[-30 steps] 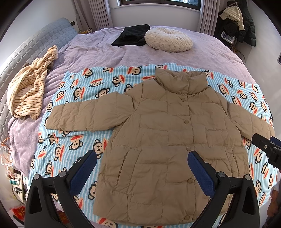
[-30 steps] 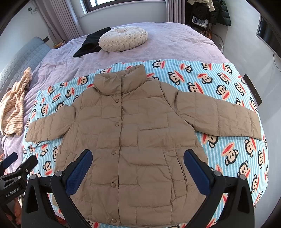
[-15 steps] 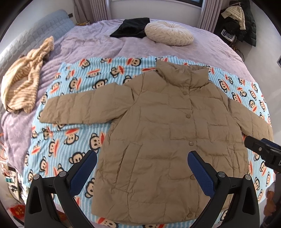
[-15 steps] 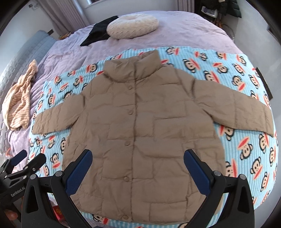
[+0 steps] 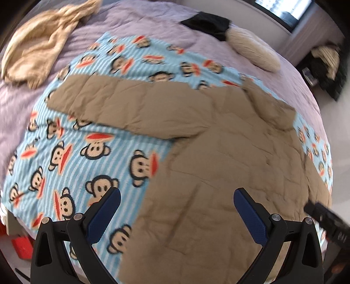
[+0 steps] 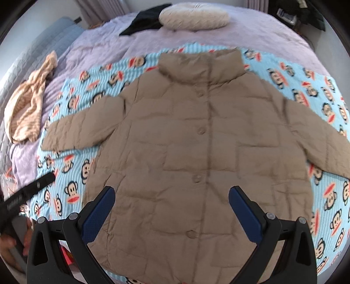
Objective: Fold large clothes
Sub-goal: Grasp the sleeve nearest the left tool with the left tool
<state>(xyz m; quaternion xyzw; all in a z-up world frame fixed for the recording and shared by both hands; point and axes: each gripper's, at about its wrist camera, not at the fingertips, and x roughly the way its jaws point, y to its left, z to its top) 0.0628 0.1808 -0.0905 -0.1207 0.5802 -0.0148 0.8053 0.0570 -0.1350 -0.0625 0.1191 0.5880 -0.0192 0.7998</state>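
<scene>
A tan quilted jacket (image 6: 205,148) lies flat and buttoned on a blue monkey-print blanket (image 6: 328,209), collar away from me, both sleeves spread out. In the left wrist view the jacket (image 5: 229,166) fills the right side, its left sleeve (image 5: 122,104) stretching to the upper left. My left gripper (image 5: 177,209) hangs open above the jacket's lower left edge, holding nothing. My right gripper (image 6: 171,207) stands open over the lower front of the jacket, near the button line, also holding nothing. The left gripper's tip (image 6: 32,187) shows at the left of the right wrist view.
The blanket (image 5: 72,157) covers a purple bedspread (image 6: 251,35). A striped beige garment (image 6: 28,109) lies at the left, a round cream cushion (image 6: 194,16) and a black garment (image 6: 144,20) at the far end. The bed's near edge drops off below the jacket hem.
Both grippers have come lower and closer to the jacket. The left gripper swung left toward the jacket's left side and sleeve. The jacket has not moved.
</scene>
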